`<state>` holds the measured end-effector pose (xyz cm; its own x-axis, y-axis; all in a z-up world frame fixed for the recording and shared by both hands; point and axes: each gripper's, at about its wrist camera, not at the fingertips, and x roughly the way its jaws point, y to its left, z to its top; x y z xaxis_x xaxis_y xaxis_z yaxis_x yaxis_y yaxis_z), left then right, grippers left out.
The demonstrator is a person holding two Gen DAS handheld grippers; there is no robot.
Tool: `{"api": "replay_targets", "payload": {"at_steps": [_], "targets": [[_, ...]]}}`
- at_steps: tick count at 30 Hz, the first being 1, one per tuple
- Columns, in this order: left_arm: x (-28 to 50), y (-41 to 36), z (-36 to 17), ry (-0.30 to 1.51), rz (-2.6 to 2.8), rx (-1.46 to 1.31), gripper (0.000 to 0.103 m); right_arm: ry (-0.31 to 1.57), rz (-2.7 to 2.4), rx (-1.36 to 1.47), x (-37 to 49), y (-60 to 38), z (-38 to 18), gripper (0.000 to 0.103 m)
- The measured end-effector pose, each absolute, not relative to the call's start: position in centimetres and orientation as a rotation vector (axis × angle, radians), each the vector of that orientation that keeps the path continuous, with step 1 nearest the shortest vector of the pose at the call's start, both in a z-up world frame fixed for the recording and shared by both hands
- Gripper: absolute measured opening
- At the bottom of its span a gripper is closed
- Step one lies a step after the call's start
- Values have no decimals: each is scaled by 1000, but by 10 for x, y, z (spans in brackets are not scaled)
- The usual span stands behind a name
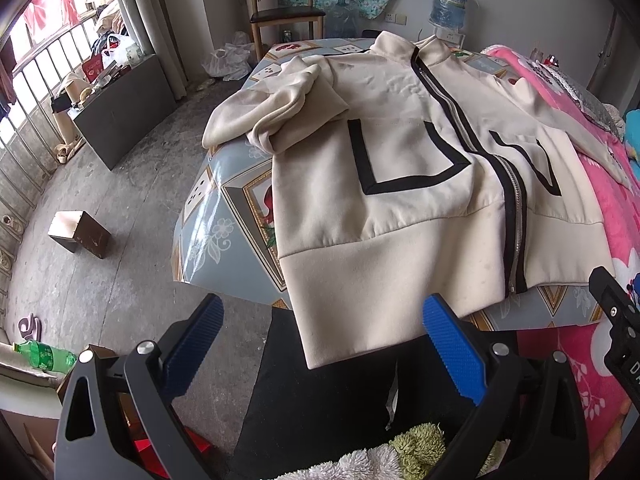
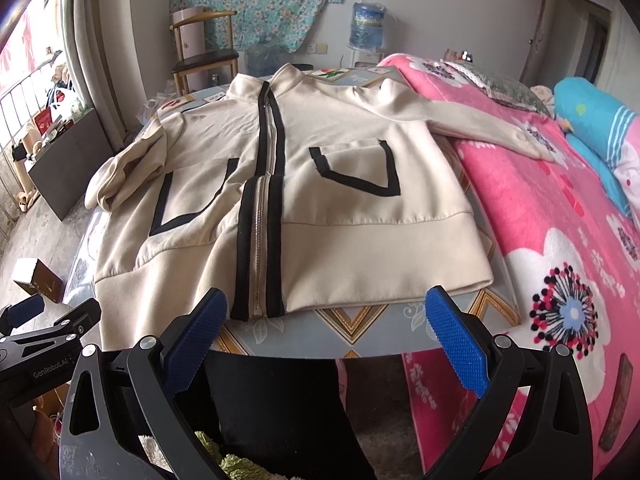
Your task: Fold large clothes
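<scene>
A cream zip jacket (image 1: 408, 184) (image 2: 304, 200) with black trim lies front up on a small table (image 1: 216, 216) (image 2: 360, 322), its collar at the far end. Its hem hangs over the near edge on the left side. One sleeve (image 1: 280, 100) is bunched up at the table's left side; the other sleeve (image 2: 480, 124) stretches right onto the pink bed. My left gripper (image 1: 322, 344) hovers open just short of the hem's left corner, holding nothing. My right gripper (image 2: 326, 336) stands open before the hem's right half, also with nothing in it. The other gripper shows at each view's edge.
A pink floral blanket (image 2: 560, 240) covers the bed against the table's right side. A wooden chair (image 1: 284, 8) and a water jug (image 2: 366, 26) stand beyond the table. On the concrete floor to the left lie a small brown box (image 1: 80, 234) and a green bottle (image 1: 44, 356).
</scene>
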<state>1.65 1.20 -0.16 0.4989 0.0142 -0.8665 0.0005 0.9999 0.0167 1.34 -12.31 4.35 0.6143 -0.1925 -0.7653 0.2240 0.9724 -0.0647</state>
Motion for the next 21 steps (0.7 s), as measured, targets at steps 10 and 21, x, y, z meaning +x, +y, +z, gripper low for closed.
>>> {"api": "replay_targets", "payload": {"at_steps": [10,21], "targets": [[42,16,16,994,8,41,98,870,-245,13,40,-118,52,96],[77,17,27,937,-16,34,98,842,-247,-24,75,-115,65,96]]}}
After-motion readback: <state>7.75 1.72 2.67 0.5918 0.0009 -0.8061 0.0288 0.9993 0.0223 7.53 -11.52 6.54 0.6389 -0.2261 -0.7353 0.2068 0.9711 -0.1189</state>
